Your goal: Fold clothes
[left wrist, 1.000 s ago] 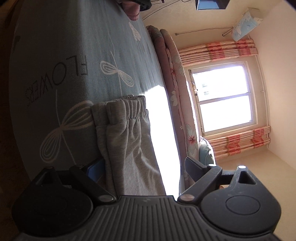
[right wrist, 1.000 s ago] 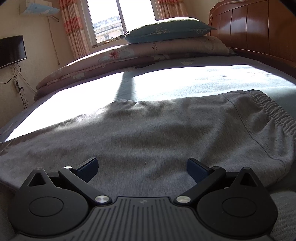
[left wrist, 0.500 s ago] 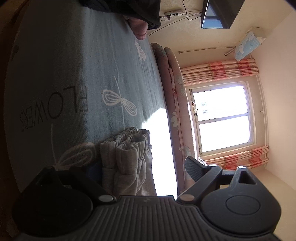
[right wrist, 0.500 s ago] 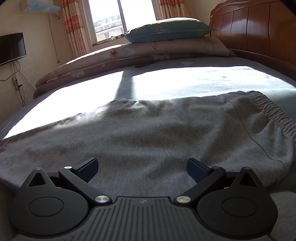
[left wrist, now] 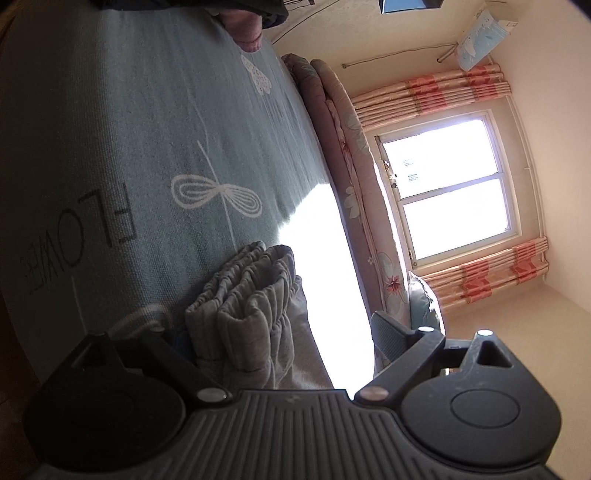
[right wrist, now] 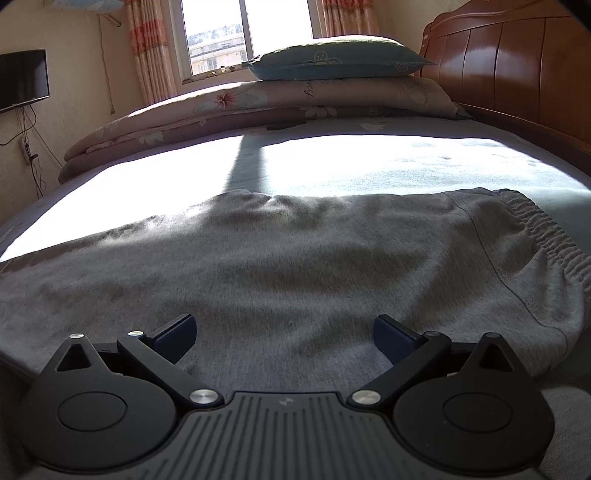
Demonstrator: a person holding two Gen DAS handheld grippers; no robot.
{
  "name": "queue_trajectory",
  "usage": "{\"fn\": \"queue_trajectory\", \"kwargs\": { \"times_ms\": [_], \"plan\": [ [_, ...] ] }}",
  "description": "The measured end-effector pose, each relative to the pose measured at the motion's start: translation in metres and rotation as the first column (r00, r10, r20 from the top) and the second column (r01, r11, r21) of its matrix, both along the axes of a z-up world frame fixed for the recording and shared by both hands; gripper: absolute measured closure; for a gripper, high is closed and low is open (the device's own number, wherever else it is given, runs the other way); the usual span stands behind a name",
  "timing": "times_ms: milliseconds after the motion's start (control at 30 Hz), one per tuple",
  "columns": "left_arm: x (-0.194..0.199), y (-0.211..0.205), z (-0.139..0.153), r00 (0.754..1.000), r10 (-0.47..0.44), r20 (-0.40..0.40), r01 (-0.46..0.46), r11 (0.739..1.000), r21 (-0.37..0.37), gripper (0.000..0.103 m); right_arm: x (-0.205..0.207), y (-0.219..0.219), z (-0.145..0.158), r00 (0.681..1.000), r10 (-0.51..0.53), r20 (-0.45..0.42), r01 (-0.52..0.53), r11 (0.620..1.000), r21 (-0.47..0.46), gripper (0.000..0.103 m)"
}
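Grey sweatpants (right wrist: 295, 258) lie spread flat across the bed, with the elastic waistband (right wrist: 554, 236) at the right. My right gripper (right wrist: 284, 336) hovers low over the near edge of the pants, open, with nothing between its fingers. The left wrist view is rolled sideways. In it the bunched waistband (left wrist: 255, 306) stands between the wide-spread fingers of my left gripper (left wrist: 282, 343). The cloth hides one fingertip. The other fingertip (left wrist: 388, 339) stands clear of the cloth.
The teal bed sheet (left wrist: 147, 129) carries white flower prints and the word FLOWERS. A folded floral quilt (right wrist: 258, 107) and a pillow (right wrist: 332, 59) lie by the window. A wooden headboard (right wrist: 517, 74) rises at the right. A person's dark clothing (left wrist: 184, 5) shows at the top.
In the left wrist view the waistband has slid down the picture and bunched up between the fingers, and more bare sheet shows beyond it. The right view is nearly unchanged.
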State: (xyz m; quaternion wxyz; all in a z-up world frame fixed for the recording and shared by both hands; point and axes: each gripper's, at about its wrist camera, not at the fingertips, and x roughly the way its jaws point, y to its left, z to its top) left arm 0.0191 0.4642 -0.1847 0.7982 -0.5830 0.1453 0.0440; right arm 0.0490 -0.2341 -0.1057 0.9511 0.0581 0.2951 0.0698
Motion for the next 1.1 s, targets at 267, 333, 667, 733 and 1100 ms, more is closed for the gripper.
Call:
{"fn": "queue_trajectory", "kwargs": {
  "times_ms": [267,333,667,733,1100],
  "plan": [
    [0.01,0.0,0.007,0.999,-0.03,-0.028,0.031,0.999,0.038,0.01,0.002,0.003,-0.001,1.0,-0.001,-0.001,0.001,1.0,-0.026,0.0],
    [0.014,0.001,0.011,0.998,-0.03,-0.048,0.033,0.997,0.068,0.007,0.002,0.003,-0.001,1.0,-0.001,-0.001,0.001,1.0,-0.03,0.0],
    [0.01,-0.013,0.023,0.996,-0.035,-0.087,0.051,0.981,0.186,0.004,0.001,0.0,-0.001,1.0,0.001,0.006,-0.001,1.0,-0.01,0.0],
    [0.012,-0.015,0.025,0.995,-0.033,-0.097,0.051,0.979,0.199,0.001,0.0,0.0,-0.001,1.0,0.001,0.007,-0.001,1.0,-0.004,0.0],
    [0.006,-0.013,0.03,0.988,-0.086,-0.128,0.114,0.965,0.235,0.001,0.0,0.0,-0.001,1.0,0.0,0.005,0.0,1.0,-0.002,0.0]
  ]
}}
